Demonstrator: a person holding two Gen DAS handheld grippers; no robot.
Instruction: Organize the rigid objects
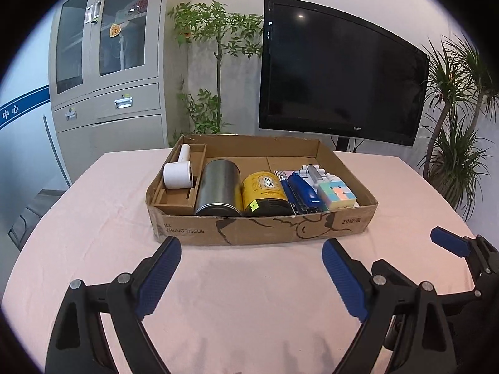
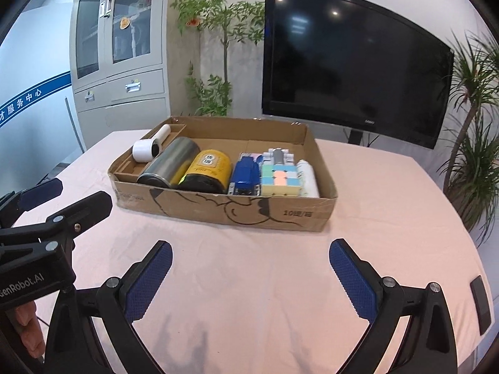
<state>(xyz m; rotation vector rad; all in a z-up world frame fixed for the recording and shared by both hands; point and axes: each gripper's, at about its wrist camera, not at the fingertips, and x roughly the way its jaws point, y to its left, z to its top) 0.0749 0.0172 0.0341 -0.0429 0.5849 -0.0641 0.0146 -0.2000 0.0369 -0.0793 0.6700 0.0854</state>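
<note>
Cardboard box [image 1: 265, 230] on the pink-clothed table [image 1: 249, 296] holds a row of rigid items: white roller [image 1: 177, 176] far left, steel canister [image 1: 218, 191], yellow tin [image 1: 264, 193], blue stapler [image 1: 301, 191], pastel cube [image 1: 336, 195]. Canister and tin look smooth and likely slippery, best taken across their round sides; the cube seems light and square-sided. Left gripper [image 1: 251, 280] and right gripper [image 2: 249, 280] hover near the box, jaws spread wide, holding and touching nothing
</note>
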